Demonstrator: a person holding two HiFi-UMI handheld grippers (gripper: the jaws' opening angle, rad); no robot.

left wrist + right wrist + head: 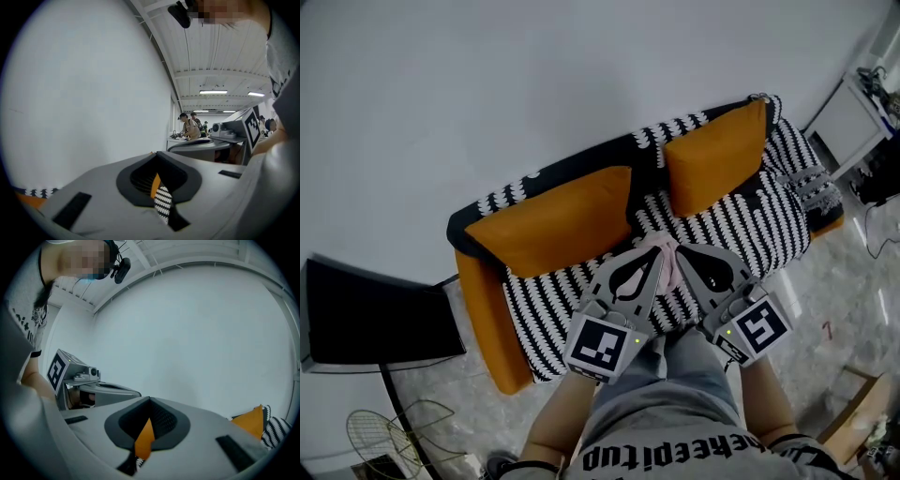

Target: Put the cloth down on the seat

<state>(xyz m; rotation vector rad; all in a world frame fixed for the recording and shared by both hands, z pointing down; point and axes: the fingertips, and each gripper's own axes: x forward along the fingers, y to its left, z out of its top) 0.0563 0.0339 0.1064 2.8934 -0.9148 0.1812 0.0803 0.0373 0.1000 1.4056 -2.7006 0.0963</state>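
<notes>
A small pale pink cloth (667, 262) hangs bunched between the tips of my two grippers, above the seat (572, 291) of an orange sofa under a black-and-white striped cover. My left gripper (654, 253) and right gripper (681, 249) are held side by side, tips nearly meeting, both shut on the cloth's top. In the left gripper view my left gripper (157, 154) shows closed jaws, with only striped cover and orange seen through their hollow. My right gripper (150, 400) looks the same in its own view. Neither gripper view shows the cloth.
Two orange cushions (558, 220) (712, 155) lean on the sofa back. A black table (366, 319) and a wire fan guard (394, 431) stand at the left. At the right are a white cabinet (853, 117) and a cardboard box (862, 412). People (190, 126) stand far off.
</notes>
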